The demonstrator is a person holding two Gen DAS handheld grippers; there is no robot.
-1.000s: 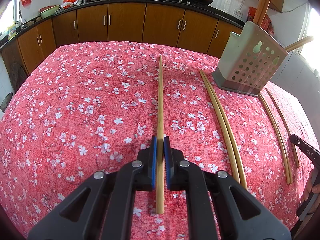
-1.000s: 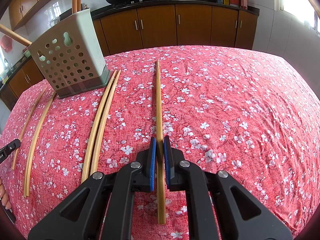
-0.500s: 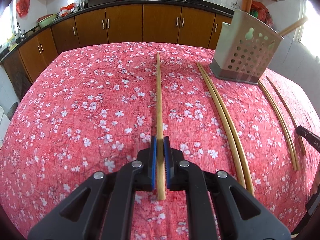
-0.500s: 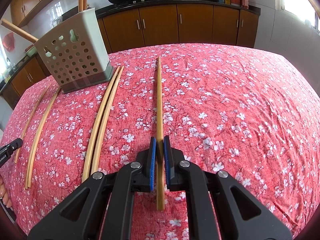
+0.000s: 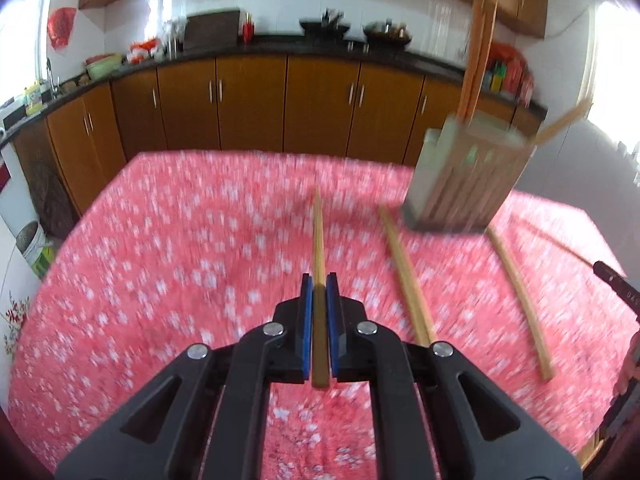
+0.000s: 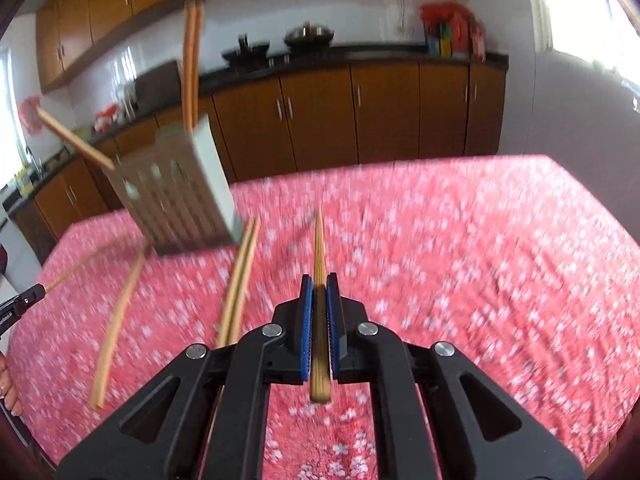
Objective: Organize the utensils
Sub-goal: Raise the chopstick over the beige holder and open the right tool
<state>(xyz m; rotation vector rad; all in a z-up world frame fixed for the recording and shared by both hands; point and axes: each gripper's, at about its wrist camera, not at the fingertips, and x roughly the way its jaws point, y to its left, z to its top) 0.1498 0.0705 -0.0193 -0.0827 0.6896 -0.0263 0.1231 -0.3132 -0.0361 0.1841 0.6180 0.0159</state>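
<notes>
A table covered by a red flowered cloth (image 5: pixel 160 260) is seen in both wrist views, which are blurred. Behind it, brown cabinets (image 5: pixel 248 104) are set under a dark counter, on which pans (image 5: pixel 324 28) are stood.

The landmark is the holder (image 5: pixel 464 184), a pale perforated box standing on the cloth. In the left view, a pair of chopsticks (image 5: pixel 406 276) is laid just left of the holder, its far end near the holder's base. A single chopstick (image 5: pixel 516 296) is laid on the holder's other side, and a thinner stick (image 5: pixel 560 242) is seen beyond that, partly blurred. The space between the holder and the held sticks is crossed only by these loose sticks.

The left gripper (image 5: pixel 319 292) is closed tight on a left chopstick (image 5: pixel 318 236), which is clamped between blue pads and pointed away, left of the holder; it appears lifted off the cloth. The right gripper (image 6: pixel 319 292) is likewise closed tight on a right chopstick (image 6: pixel 319 240), held right of the holder (image 6: pixel 180 196) and beside the laid pair (image 6: pixel 240 276).

In the holder, two upright sticks (image 6: pixel 190 48) are stood, and one slanted stick (image 6: pixel 72 136) is leaned out over its far side.
</notes>
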